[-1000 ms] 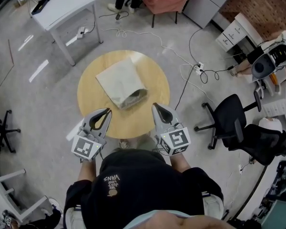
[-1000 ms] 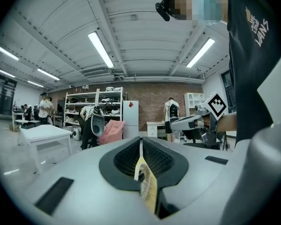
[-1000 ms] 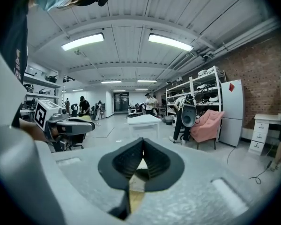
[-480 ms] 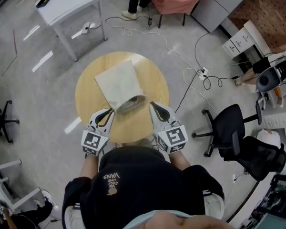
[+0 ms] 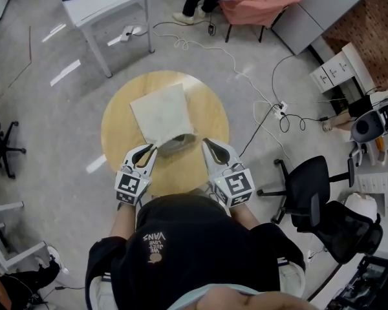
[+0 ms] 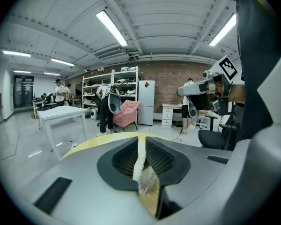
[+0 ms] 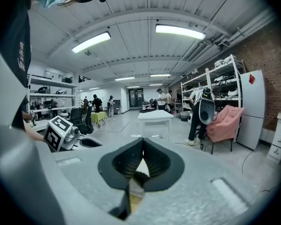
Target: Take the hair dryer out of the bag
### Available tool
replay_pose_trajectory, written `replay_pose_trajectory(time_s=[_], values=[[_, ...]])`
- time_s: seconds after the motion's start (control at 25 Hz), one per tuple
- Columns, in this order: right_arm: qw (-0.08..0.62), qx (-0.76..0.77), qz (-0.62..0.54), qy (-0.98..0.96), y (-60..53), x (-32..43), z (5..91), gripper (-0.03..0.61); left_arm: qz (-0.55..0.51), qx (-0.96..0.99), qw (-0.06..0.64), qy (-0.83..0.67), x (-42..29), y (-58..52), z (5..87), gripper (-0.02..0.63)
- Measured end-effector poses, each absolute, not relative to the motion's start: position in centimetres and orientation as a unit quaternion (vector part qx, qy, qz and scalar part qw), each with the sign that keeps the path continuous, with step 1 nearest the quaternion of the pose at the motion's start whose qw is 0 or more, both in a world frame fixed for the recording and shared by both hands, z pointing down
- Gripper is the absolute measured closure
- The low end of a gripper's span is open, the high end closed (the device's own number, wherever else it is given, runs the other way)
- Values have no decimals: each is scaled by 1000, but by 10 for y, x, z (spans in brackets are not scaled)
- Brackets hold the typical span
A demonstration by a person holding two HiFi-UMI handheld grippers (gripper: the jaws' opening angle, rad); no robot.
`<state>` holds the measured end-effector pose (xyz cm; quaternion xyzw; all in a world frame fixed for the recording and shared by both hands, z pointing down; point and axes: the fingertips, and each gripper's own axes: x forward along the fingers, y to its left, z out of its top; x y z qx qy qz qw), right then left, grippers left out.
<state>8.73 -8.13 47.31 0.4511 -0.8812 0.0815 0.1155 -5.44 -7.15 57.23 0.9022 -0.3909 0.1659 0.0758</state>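
Plainly, the task had barely begun: the pale bag (image 5: 160, 112) lay flat on the round wooden table (image 5: 210, 112), its open mouth turned towards the person, and nothing had been drawn out of it. A dark shape showed just inside that mouth, most likely the hair dryer (image 5: 179, 143), though too little of it was visible to be sure of its outline or which way it faced. The left gripper (image 5: 148, 152) sat at the left corner of the mouth, touching the bag's edge or just beside it; the head view could not settle which. Its jaws had just been opening and stood narrowly apart, and in the left gripper view the crumpled edge of the bag and a strip of table showed through the slit, with the pads not pressing on anything. The right gripper (image 5: 209, 145) waited at the right side of the mouth, near it but apparently clear of the fabric, its jaws closed tip to tip on nothing. So what seemed done was only the approach, with both grippers brought low to the opening. Everything that mattered remained: parting or pinning the mouth of the bag, reaching in, closing on the dryer, and pulling it clear onto the table.
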Motion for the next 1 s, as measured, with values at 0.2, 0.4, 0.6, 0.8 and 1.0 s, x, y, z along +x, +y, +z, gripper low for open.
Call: replay_pose_trajectory(time_s=[0.2, 0.4, 0.6, 0.8, 1.0], values=[[125, 437, 85, -887, -81, 88, 481, 580, 180, 894, 98, -397, -52, -71, 590, 484], [129, 427, 85, -891, -80, 91, 485, 580, 211, 885, 110, -400, -47, -72, 611, 451], [134, 425, 86, -891, -79, 93, 488, 580, 248, 876, 107, -399, -45, -73, 631, 445], [138, 421, 88, -892, -75, 93, 490, 580, 280, 864, 114, -402, -46, -75, 656, 445], [143, 417, 89, -893, -72, 90, 494, 580, 295, 857, 129, -402, -48, -75, 677, 445]])
